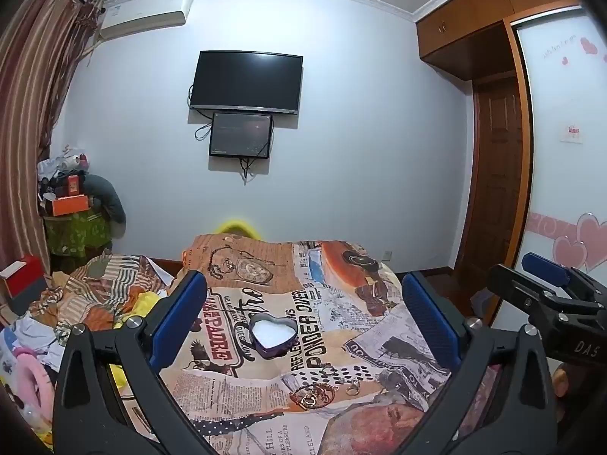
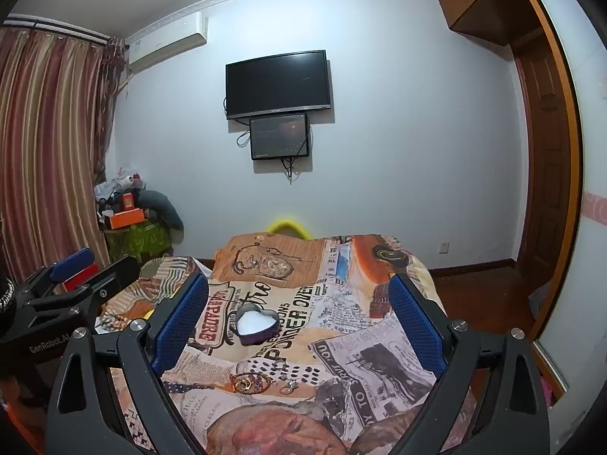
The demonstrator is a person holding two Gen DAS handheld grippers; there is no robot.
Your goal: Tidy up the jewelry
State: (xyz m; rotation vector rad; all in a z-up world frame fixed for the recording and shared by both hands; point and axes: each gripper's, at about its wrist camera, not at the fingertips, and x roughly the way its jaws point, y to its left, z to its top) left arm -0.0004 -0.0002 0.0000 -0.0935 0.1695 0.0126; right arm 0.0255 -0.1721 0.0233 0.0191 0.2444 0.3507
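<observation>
A heart-shaped box (image 1: 273, 335) with a dark rim and white inside lies open on the newspaper-print cloth (image 1: 379, 345); it also shows in the right wrist view (image 2: 256, 325). Near the front lie a pile of bracelets and rings (image 1: 314, 395) and a single ring (image 1: 353, 388); the pile (image 2: 250, 382) and a ring (image 2: 289, 386) show in the right view too. A beaded necklace (image 1: 227, 265) lies at the far end. My left gripper (image 1: 303, 314) is open and empty above the cloth. My right gripper (image 2: 297, 313) is open and empty, beside the left one (image 2: 72, 265).
The cloth covers a table in a bedroom. A television (image 1: 246, 81) and a small screen (image 1: 241, 134) hang on the far wall. Clutter and boxes (image 1: 72, 201) stand at the left by the curtain (image 1: 26, 113). A wardrobe (image 1: 561, 151) and door stand at the right.
</observation>
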